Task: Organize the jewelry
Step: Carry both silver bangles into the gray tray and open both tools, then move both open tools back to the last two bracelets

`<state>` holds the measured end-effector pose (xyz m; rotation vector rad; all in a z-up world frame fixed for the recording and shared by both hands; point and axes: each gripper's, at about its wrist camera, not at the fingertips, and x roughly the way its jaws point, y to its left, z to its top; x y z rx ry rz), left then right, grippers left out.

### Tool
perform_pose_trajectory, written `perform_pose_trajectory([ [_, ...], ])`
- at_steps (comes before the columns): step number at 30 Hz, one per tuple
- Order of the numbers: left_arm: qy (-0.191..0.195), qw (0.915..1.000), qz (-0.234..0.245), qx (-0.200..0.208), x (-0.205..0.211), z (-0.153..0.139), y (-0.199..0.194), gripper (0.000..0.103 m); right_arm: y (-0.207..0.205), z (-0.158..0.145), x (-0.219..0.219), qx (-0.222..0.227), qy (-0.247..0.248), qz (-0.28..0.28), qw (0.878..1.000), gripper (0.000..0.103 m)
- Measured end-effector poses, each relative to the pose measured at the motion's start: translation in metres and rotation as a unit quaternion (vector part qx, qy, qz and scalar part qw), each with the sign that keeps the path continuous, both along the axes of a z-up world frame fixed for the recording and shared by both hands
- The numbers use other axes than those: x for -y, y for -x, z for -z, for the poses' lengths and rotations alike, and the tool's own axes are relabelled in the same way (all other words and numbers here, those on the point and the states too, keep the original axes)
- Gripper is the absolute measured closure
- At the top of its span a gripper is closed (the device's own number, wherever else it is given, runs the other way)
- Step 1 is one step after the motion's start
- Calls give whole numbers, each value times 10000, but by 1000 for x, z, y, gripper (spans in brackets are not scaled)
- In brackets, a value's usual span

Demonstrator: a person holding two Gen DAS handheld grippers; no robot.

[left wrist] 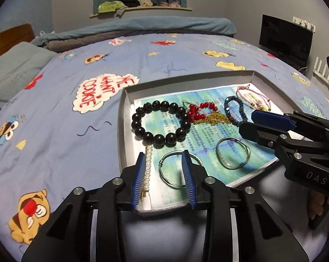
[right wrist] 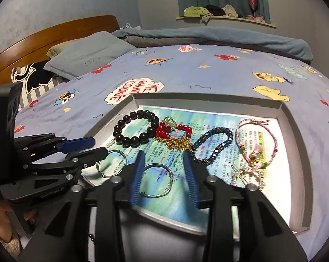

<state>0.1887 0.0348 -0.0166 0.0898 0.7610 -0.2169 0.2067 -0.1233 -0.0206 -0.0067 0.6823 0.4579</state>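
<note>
Left tongs (left wrist: 164,174) gape above a silver bangle (left wrist: 177,170) in the tray (left wrist: 120,131).

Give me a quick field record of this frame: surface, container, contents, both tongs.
surface: bed with a blue cartoon sheet
container: shallow grey tray lined with printed paper
contents: black bead bracelet, red bead bracelet, gold chain, blue bead bracelet, pink cord bracelet, pearl clip, two wire bangles
left tongs: open, over the near bangle and the pearl clip, gripping nothing
right tongs: open, over the other bangle, gripping nothing
</note>
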Motion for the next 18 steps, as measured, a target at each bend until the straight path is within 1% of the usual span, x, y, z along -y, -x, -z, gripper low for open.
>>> perform_pose_trajectory([
  [1,-3,10000,-5,23,1,-2,2,65,2,-2,1,19,-2,15,10000,63],
  [2,-21,10000,-28,82,1,-6,5,59,4,-4,3,37,-2,39,10000,61],
  [3,-47,9999,-58,151,2,-9,8,53,7,-6,5,55,-8,69,10000,57],
  [5,-73,9997,-86,224,3,-14,12,50,11,-10,8,83,-44,125,9999,53],
  [7,-88,9995,-122,261,3,-18,15,47,14,-14,12,94,-87,173,9998,47],
  [8,-101,9995,-142,279,3,-19,17,43,16,-17,15,105,-126,204,9997,45],
  [9,-120,9993,-175,312,3,-21,20,40,18,-19,17,118,-155,223,9996,41],
  [13,-159,9989,-235,383,2,-27,27,33,26,-27,24,195,-226,258,9992,29],
  [16,-179,9987,-266,397,1,-30,31,32,32,-32,26,265,-255,271,9990,24],
  [17,-183,9986,-284,415,0,-31,33,31,34,-35,27,296,-260,282,9988,23],
  [18,-186,9985,-293,424,0,-31,34,29,36,-36,28,318,-269,294,9987,20],
])
